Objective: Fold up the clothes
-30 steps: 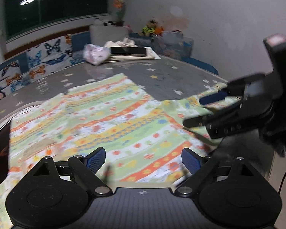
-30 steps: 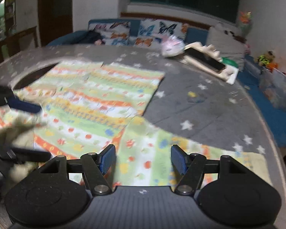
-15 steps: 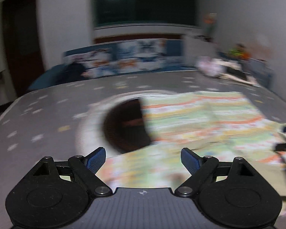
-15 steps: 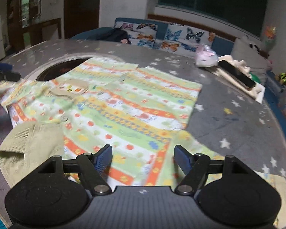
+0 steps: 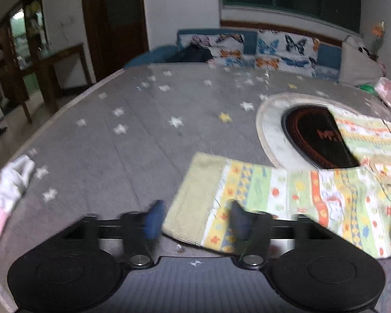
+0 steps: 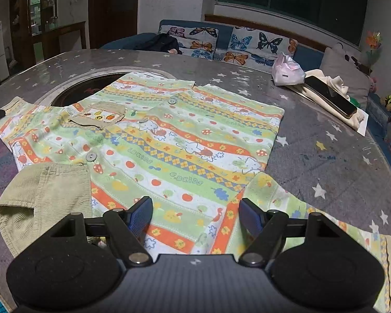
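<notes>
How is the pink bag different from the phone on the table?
The pink bag is soft, crumpled and pale; the phone is flat, stiff, dark and shiny. The bag sits right on the table; the phone lies on a cream cloth. Both are at the table's far side, beyond the shirt.

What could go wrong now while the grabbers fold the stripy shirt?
The left gripper has just been closing around the sleeve cuff; it sits near the edge, so the pinch might slip off. The shirt partly covers the round black hole in the table, so cloth could sag in.
</notes>
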{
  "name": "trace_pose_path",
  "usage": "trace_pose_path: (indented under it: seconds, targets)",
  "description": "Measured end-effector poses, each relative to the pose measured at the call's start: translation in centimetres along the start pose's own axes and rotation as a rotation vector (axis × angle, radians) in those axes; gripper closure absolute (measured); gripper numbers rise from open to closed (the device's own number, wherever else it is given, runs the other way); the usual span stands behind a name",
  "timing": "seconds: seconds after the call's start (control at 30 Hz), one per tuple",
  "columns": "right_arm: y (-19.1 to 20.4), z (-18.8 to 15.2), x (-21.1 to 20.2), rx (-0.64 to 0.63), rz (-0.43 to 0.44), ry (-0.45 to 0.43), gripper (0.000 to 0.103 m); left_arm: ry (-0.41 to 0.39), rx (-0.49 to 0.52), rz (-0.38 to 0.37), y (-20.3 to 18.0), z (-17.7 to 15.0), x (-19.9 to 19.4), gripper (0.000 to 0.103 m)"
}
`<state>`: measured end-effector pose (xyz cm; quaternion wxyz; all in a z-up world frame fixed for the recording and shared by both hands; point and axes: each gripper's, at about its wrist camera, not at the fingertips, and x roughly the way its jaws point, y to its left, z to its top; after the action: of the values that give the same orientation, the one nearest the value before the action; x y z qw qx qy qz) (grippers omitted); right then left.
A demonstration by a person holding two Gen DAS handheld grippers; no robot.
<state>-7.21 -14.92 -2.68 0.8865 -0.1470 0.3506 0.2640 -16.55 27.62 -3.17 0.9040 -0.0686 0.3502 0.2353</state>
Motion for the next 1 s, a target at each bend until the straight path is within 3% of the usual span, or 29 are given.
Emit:
trace_pose_path:
  seconds: [0.07,0.1,0.23,0.43,0.53,0.6,0.7,0.83,1.0]
  targets:
    - [0.0,0.0,0.0,0.002,-0.003,0.002,0.027,-0.001,-0.001,-0.009,0.0,0.2,0.1,0.089]
    - [0.0,0.1,0.1,0.001,-0.004,0.003,0.026,-0.001,0.001,-0.007,-0.1,0.4,0.2,0.092]
    - [0.1,0.1,0.1,-0.015,-0.015,0.0,0.025,-0.023,0.075,0.066,-0.8,1.0,1.2,0.094]
    - [-0.7,-0.2,0.5,0.012,0.0,-0.005,0.021,-0.043,0.158,0.106,-1.7,1.1,2.1,0.094]
    - [-0.7,0.0,0.4,-0.001,0.003,-0.011,0.022,-0.04,0.188,0.126,-1.9,1.2,2.2,0.083]
    - [-0.5,0.1,0.2,-0.013,0.007,-0.02,0.022,-0.042,0.178,0.153,-1.5,1.5,1.8,0.061]
    - [-0.3,0.2,-0.3,-0.02,0.016,-0.036,0.022,-0.049,0.144,0.174,-1.0,1.9,0.9,0.059]
    - [-0.2,0.2,-0.4,-0.025,0.017,-0.041,0.022,-0.075,0.11,0.057,-2.5,2.5,-1.8,0.061]
    - [0.0,0.0,-0.3,-0.023,0.015,-0.035,0.022,-0.065,0.18,-0.222,-8.4,2.3,-3.5,0.073]
